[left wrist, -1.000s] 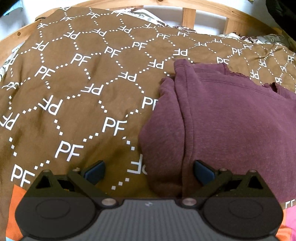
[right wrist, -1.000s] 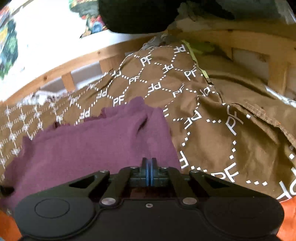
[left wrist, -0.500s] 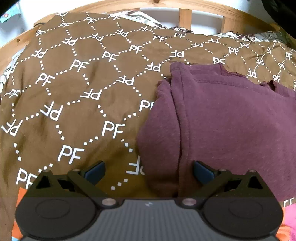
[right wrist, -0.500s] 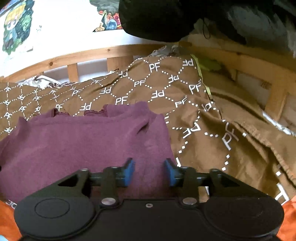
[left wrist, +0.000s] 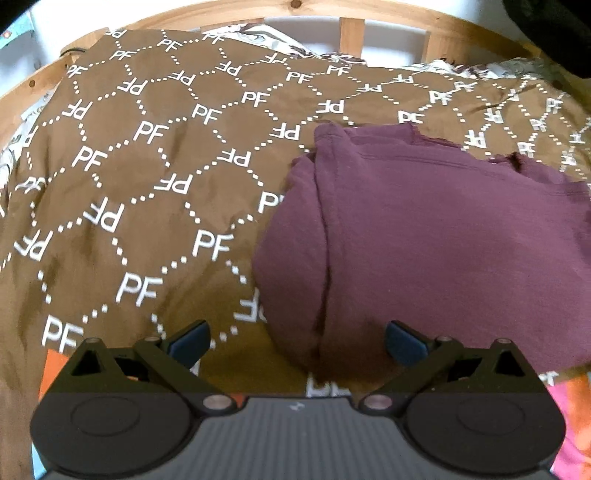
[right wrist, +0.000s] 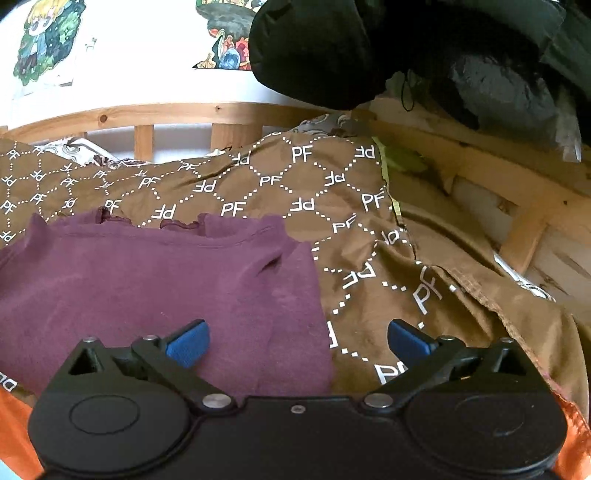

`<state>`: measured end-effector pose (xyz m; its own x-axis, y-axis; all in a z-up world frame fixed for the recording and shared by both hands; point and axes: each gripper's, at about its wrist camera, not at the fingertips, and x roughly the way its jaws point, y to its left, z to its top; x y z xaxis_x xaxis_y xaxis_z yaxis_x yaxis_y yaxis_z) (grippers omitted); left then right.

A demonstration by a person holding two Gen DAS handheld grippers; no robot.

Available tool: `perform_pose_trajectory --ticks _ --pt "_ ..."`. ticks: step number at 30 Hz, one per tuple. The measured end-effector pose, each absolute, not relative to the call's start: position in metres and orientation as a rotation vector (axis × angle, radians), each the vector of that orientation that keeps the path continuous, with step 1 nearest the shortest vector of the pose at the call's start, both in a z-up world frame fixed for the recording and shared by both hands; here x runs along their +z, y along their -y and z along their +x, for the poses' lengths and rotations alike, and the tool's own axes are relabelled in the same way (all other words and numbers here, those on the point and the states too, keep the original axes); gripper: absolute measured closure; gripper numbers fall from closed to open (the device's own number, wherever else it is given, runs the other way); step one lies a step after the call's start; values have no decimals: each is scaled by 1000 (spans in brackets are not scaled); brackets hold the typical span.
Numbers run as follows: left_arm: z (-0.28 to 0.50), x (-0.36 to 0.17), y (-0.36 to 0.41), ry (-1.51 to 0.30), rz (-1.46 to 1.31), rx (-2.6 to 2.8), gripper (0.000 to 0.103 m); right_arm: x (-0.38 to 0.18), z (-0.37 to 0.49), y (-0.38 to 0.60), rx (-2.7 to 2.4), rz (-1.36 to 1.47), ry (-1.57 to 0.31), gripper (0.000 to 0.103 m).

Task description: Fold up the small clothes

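Note:
A small maroon garment [left wrist: 436, 236] lies folded on a brown cloth printed with white PF letters [left wrist: 140, 177]. Its left edge is doubled over in a long fold. My left gripper [left wrist: 297, 339] hangs open over the garment's near left corner, nothing between its blue pads. In the right wrist view the same maroon garment [right wrist: 155, 288] fills the lower left, frilled neckline at the far side. My right gripper [right wrist: 297, 341] is over its near right edge; its jaws are opening wide and the pads press on nothing.
A wooden slatted bed rail [left wrist: 351, 31] curves along the far side. The brown cloth [right wrist: 424, 295] bunches into folds at the right, near a wooden frame [right wrist: 517, 236]. Dark clothing [right wrist: 332, 48] hangs above. Orange fabric [right wrist: 14, 432] shows at the near edge.
My right gripper went from shut to wide open and rolled level. Both grippers drew back slightly from the garment, which stays flat on the brown cloth.

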<state>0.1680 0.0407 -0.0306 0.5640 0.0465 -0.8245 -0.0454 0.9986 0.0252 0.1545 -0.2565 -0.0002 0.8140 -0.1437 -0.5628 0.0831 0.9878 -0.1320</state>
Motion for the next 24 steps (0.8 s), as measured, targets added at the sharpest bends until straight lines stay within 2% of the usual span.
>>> perform_pose_trajectory --ticks 10,13,24 --pt "119 -31 -32 -1040 -105 -68 0 -8 134 249 -70 -106 -645 1" --pt "117 -34 -28 -1092 -148 -161 0 -8 135 245 -48 -100 -643 1" --pt "130 -41 -34 -1066 -276 -137 0 -4 168 201 110 -129 -567 1"
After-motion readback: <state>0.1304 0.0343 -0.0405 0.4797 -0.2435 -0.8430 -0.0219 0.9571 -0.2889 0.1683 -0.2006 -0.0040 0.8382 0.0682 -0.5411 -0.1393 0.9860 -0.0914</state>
